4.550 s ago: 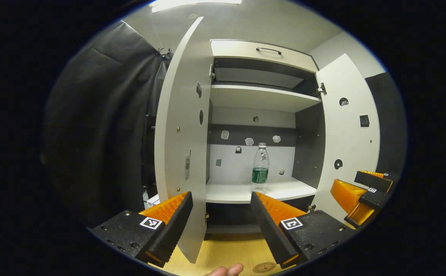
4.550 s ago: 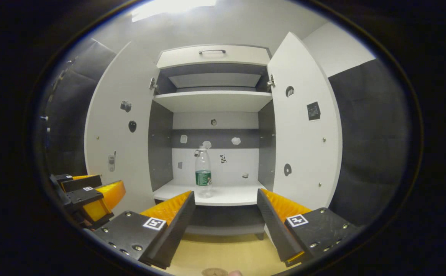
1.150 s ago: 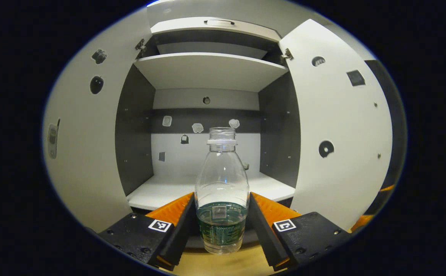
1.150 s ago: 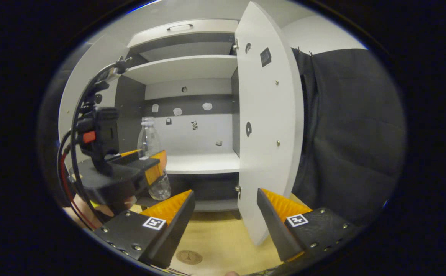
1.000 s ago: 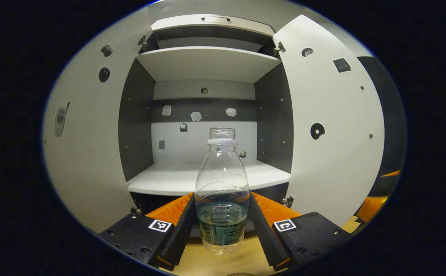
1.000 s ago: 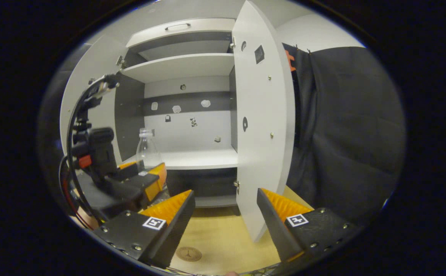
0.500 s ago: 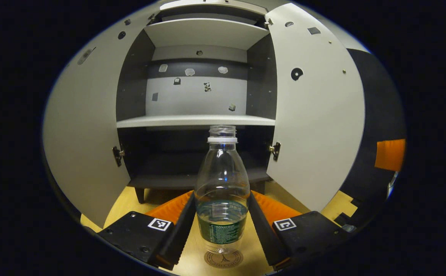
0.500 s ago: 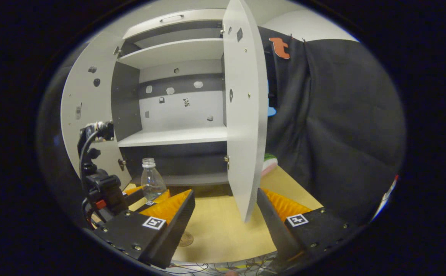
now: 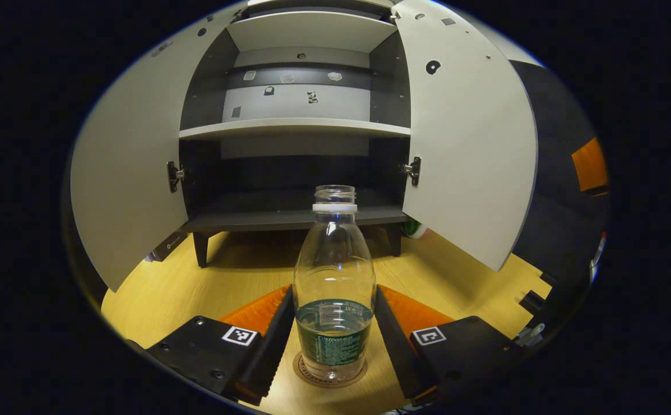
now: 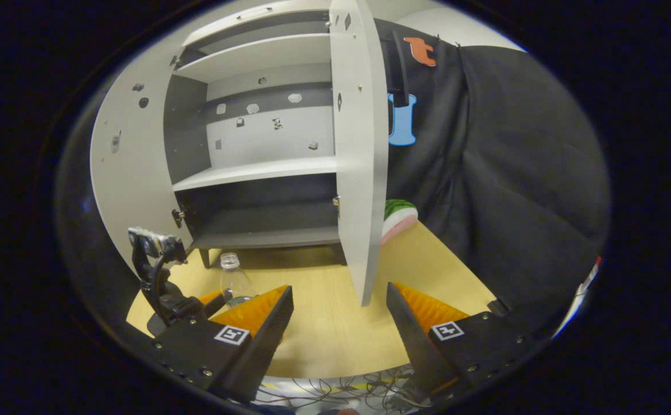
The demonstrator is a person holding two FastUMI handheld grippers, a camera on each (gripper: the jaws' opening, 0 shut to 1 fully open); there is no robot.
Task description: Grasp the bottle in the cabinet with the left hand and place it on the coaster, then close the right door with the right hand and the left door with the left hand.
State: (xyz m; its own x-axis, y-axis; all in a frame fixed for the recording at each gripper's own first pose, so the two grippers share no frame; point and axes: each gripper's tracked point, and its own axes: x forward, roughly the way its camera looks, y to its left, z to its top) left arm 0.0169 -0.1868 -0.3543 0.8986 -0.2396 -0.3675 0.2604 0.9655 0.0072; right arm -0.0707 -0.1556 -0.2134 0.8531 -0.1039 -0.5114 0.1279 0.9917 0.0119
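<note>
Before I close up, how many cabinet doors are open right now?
2. The left door swings out on the left side of the cabinet; the right door stands open on the right, its edge facing the right tongs.

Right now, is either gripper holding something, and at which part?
The left gripper holds the bottle at its lower body, by the green label. The right gripper is open and holds nothing.

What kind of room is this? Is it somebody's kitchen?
Probably not a real kitchen: it looks like a test booth. A small cabinet with both doors open stands on a wooden table, black cloth hangs behind, and loose cables lie at the table's edge.
</note>
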